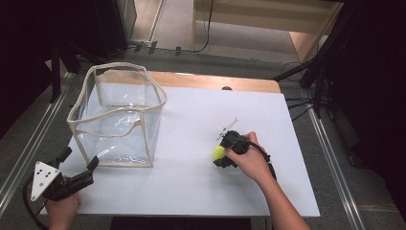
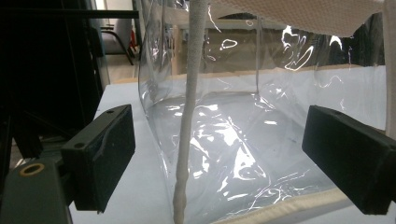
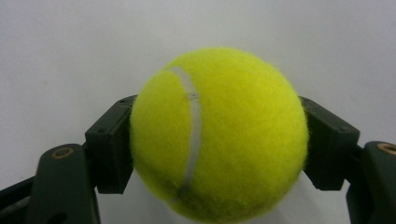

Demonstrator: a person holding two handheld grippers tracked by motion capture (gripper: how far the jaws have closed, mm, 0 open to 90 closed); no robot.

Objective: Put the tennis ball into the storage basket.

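A yellow tennis ball [image 3: 219, 135] sits between the two jaws of my right gripper [image 3: 218, 142], which is shut on it over the white table. From above, the ball [image 1: 219, 153] peeks out at the left of that gripper [image 1: 221, 154], right of the table's middle. A clear plastic bag with beige trim [image 1: 119, 115] stands open-topped at the table's left. My left gripper [image 1: 79, 164] is open at the front left corner, pointing at the bag's near corner. In the left gripper view the bag's beige corner seam [image 2: 187, 121] rises between the spread jaws of the gripper [image 2: 233, 158].
The white table [image 1: 191, 187] lies on a wooden board [image 1: 215, 81] whose far edge shows. Metal rails run along both sides of the table. Dark stands and cables crowd the floor at the right and the back left.
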